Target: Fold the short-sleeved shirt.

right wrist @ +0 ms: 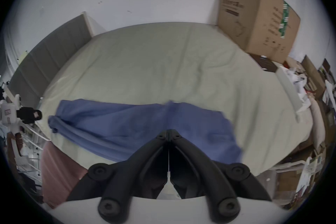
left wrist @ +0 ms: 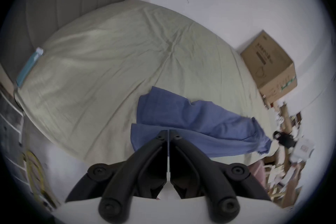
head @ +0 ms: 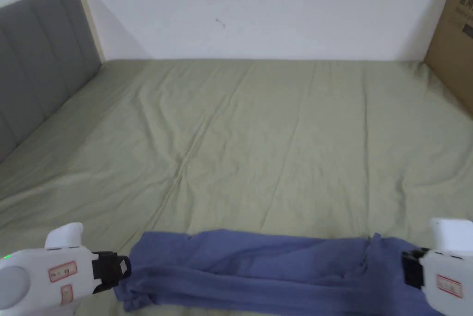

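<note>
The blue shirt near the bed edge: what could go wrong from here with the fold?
1. The shirt lies bunched in a long wrinkled strip, so a fold made now would likely trap creases.
2. It sits close to the near edge of the bed; a pull toward the person may drag it off.
3. Left gripper and right gripper have jaws together at opposite ends; whether either holds cloth is unclear, so an end could slip.

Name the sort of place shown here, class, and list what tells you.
Most likely a bedroom: a bed under a green sheet, a grey padded headboard and a cardboard box by the wall.
</note>
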Available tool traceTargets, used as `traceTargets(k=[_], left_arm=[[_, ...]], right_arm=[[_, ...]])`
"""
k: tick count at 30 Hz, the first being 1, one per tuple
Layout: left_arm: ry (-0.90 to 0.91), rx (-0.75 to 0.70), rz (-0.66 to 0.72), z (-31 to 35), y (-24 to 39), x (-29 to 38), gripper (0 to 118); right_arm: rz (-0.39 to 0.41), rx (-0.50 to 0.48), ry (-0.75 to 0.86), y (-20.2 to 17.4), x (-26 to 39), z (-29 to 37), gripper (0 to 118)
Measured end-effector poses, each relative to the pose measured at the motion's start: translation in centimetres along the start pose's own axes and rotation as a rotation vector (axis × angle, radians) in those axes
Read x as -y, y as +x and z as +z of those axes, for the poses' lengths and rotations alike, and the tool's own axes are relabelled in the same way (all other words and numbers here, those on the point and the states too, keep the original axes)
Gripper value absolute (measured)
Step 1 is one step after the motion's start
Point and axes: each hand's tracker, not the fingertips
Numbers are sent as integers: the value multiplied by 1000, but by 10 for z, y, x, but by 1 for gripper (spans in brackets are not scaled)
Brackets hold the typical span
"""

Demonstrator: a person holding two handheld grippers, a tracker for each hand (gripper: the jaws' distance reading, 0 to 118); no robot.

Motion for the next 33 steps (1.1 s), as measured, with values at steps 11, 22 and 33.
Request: traceTargets(k=[11,22,33], left_arm=[[-48,216,424,-47,-49,8,117],[-79,254,740,-103,-54,28,11],[-31,51,-226,-58,174,-13,11]], right_arm=[[33,-95,-89,-56,11,-38,0],[-2,-95,-133,-41,16,-39,0],[-141,-69,-114,15,23,-21,0]])
